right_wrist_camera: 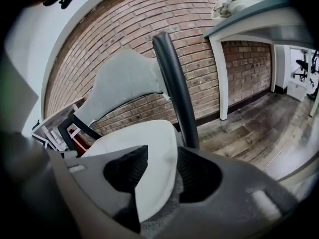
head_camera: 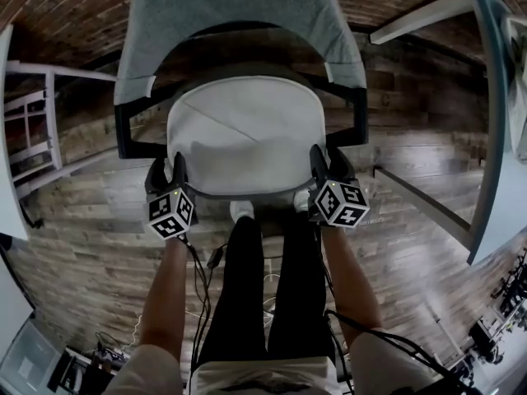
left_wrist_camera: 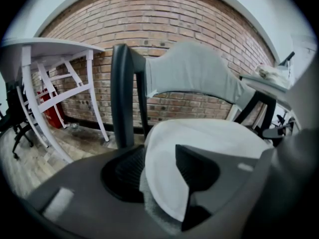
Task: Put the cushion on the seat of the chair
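Cushion (head_camera: 245, 130) edges within chair seat rim (head_camera: 247, 194)

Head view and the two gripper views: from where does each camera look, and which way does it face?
Head view: on the person's head, looking steeply down at the chair and the white cushion on its seat; forearms, legs, left gripper and right gripper show.
Left gripper view: on the left gripper, looking along its open jaws, past the cushion's edge between them, toward the brick wall; only jaws show.
Right gripper view: likewise on the right gripper, from the cushion's other side.
Shared: all three show cushion and chair back.
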Demonstrator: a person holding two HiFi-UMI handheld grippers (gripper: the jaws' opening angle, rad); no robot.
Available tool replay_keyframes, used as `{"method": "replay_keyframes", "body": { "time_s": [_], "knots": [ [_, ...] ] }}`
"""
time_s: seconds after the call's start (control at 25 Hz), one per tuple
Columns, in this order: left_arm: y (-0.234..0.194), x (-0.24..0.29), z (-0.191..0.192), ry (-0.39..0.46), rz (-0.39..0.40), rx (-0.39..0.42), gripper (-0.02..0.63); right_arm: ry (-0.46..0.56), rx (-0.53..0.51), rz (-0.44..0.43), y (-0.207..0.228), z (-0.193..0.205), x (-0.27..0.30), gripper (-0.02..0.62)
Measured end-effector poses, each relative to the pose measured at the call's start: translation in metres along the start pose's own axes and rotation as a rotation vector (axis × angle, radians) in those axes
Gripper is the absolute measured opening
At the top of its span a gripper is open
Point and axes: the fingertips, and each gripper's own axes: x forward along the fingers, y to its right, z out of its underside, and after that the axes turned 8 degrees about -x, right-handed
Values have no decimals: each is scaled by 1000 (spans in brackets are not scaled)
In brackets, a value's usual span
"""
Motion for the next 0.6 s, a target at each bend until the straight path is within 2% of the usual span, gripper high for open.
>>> {"method": "replay_keyframes", "body": {
  "time_s": [0.28,0.44,0.6],
  "knots": [
    [21,-38,-42,28,49,44,161,-4,-17,-4,-19,-30,-34,183],
    [37,-72,-89,61,83,61,161,37,-44,-44,-48,-78,-62,181],
    [55,-132,-143,88,119,108,161,65,-79,-91,-92,-139,-110,176]
  ]
}}
